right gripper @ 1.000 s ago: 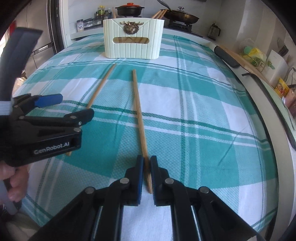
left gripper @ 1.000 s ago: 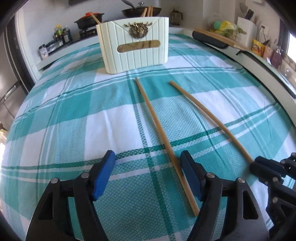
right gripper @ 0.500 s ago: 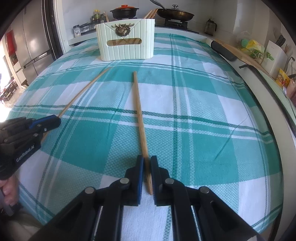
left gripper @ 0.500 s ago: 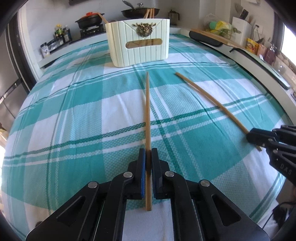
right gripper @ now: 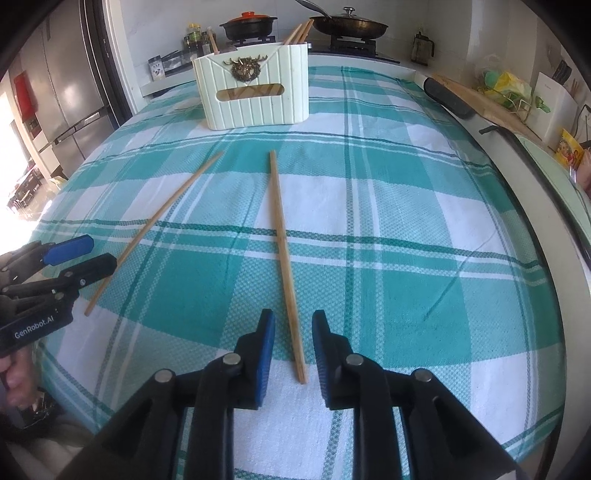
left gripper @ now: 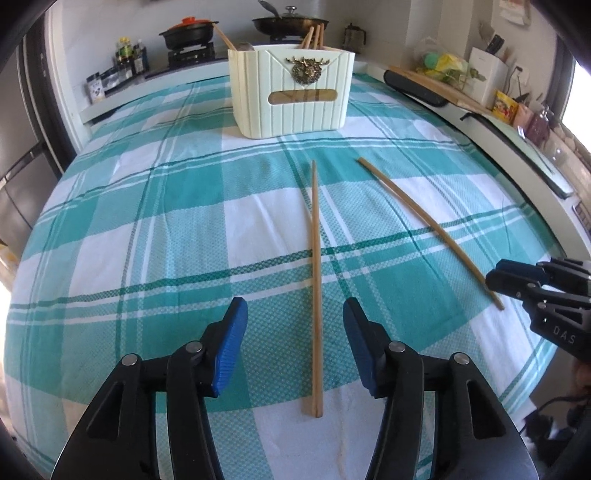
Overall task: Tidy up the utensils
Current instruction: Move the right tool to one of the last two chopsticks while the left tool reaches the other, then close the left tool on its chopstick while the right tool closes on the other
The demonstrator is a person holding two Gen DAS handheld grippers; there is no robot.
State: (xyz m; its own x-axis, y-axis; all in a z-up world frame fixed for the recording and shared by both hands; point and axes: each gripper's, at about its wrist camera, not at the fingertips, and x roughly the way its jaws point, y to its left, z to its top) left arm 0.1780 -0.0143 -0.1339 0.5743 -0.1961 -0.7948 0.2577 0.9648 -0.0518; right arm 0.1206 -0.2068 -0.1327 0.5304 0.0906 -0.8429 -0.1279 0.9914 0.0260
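Note:
Two wooden chopsticks lie on the teal checked tablecloth. My left gripper (left gripper: 291,328) is open, its blue pads either side of one chopstick (left gripper: 316,280) without touching it. My right gripper (right gripper: 293,334) is open around the near end of the other chopstick (right gripper: 283,254), which also shows in the left wrist view (left gripper: 424,225). The left chopstick also shows in the right wrist view (right gripper: 155,229). A cream utensil holder (left gripper: 291,96) with a brass stag emblem stands at the far side, with several chopsticks upright in it; it also shows in the right wrist view (right gripper: 255,92).
A stove with a pot (left gripper: 188,33) and a pan (left gripper: 291,22) stands behind the table. A counter (left gripper: 524,140) with a chopping board and packets runs along the right. A steel fridge (right gripper: 62,88) stands at the left.
Both grippers were shut on their chopsticks half a second ago and have now opened. Both chopsticks lie on the cloth between the pads.

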